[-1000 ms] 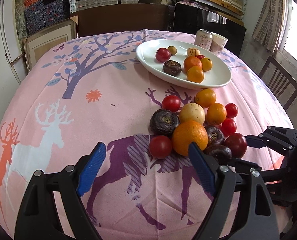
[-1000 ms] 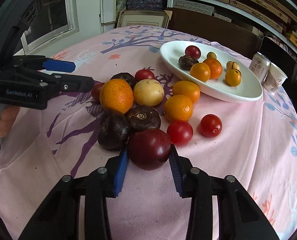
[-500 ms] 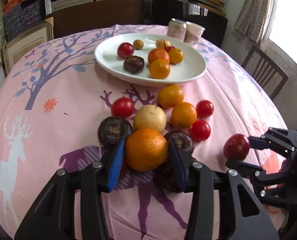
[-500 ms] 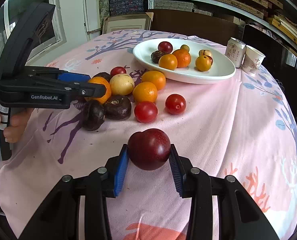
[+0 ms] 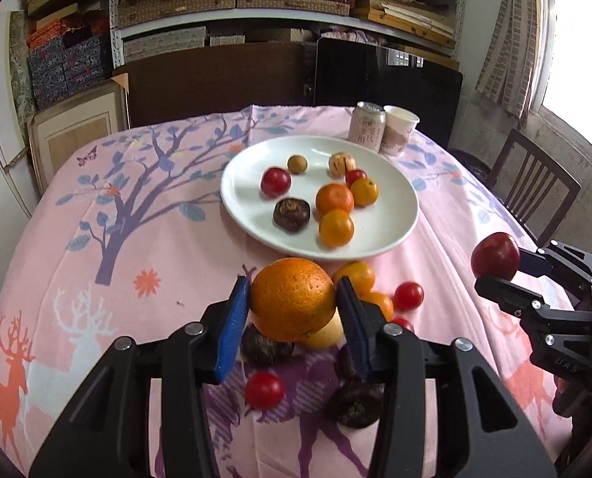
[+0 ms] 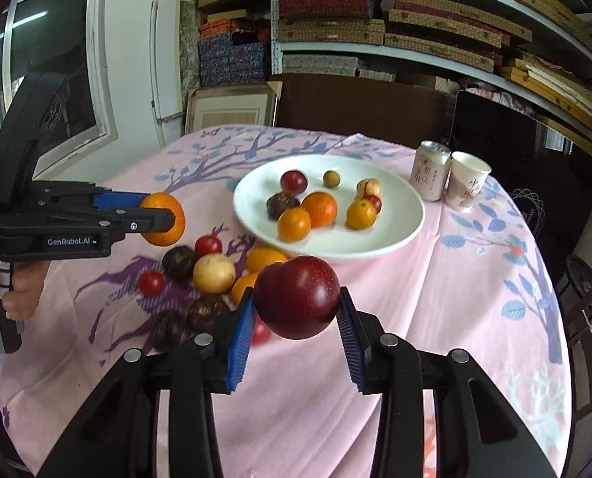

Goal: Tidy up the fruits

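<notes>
Fruits sit in two groups: some on the white plate (image 5: 399, 223), and more in a loose pile (image 6: 212, 275) on the pink tablecloth (image 5: 136, 239) just in front of the plate's near rim. The left gripper (image 5: 294, 310) is clamped on a big orange (image 5: 292, 298), held up above the pile. The right gripper (image 6: 296, 320) is clamped on a dark red plum (image 6: 297, 296), also up in the air. Bare cloth lies left of the plate. A can (image 5: 367, 127) and paper cup (image 5: 399, 129) stand behind the plate's far rim.
</notes>
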Motion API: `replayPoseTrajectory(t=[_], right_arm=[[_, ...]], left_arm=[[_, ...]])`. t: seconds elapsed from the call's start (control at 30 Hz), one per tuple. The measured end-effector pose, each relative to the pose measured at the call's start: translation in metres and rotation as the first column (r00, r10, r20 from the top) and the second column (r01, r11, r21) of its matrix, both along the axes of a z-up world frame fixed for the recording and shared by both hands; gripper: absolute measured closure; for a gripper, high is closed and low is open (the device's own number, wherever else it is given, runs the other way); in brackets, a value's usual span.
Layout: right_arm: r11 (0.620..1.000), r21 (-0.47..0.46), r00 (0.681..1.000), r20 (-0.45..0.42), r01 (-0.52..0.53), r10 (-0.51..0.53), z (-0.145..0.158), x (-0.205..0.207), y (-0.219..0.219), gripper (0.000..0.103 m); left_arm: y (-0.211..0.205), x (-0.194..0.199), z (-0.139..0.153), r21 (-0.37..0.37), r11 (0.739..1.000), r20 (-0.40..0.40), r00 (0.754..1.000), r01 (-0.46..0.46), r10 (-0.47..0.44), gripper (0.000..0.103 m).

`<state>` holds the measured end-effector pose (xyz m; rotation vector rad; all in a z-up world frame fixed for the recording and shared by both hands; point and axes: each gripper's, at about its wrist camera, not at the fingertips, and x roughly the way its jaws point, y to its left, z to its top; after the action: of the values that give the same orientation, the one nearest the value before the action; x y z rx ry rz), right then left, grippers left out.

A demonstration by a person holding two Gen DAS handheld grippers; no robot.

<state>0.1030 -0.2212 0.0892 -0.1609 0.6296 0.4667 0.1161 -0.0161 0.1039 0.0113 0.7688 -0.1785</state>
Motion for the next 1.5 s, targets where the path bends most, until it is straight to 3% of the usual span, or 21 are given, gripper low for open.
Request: replayPoseTrajectory(t=[0.17, 0.53, 0.6, 0.63, 0.67, 0.73, 1.17, 1.5], right_arm=[[0.997, 0.060, 0.998, 0.016, 0.057, -0.058, 0.005, 0.041, 0.002, 0.062], [0.989, 0.070, 0.982, -0.149, 0.127, -0.115, -0.039, 0.109, 0.018, 0.061], [0.987, 0.102, 0.981, -0.158, 0.126, -0.109, -0.042, 0.112, 0.017, 0.046], [0.982, 0.123, 0.981, -0.147, 0.144, -0.126, -0.041, 0.110, 0.013, 0.031], [0.981, 0.136, 0.982, -0.146, 0.140, -0.120, -0.041, 0.108, 0.011, 0.031], [0.984, 0.126, 0.984, -0.143, 0.126, -0.108, -0.038, 0.103, 0.009, 0.031], [0.996, 0.048, 0.988, -0.141, 0.069, -0.062, -0.034, 0.046, -0.014, 0.030], [1.000, 0.009, 0.985, -0.172, 0.009, -0.008, -0.047, 0.008, -0.007, 0.030]], left_arm=[[-0.013, 0.041, 0.008, -0.012, 1.000, 0.031, 1.000, -0.007, 0.008, 0.059], [-0.018, 0.104, -0.039, -0.045, 0.996, -0.094, 0.993, -0.071, 0.066, 0.058], [-0.013, 0.109, -0.043, -0.078, 0.993, -0.107, 0.991, -0.093, 0.084, 0.054], [-0.010, 0.108, -0.042, -0.095, 0.990, -0.104, 0.990, -0.105, 0.096, 0.043], [-0.007, 0.106, -0.040, -0.111, 0.988, -0.097, 0.990, -0.111, 0.101, 0.033], [-0.002, 0.099, -0.035, -0.120, 0.986, -0.076, 0.992, -0.113, 0.105, 0.026], [0.014, 0.037, -0.023, -0.060, 0.995, -0.047, 0.996, -0.080, 0.078, 0.022], [0.021, -0.004, -0.037, -0.019, 0.998, -0.063, 0.996, -0.067, 0.066, 0.022]])
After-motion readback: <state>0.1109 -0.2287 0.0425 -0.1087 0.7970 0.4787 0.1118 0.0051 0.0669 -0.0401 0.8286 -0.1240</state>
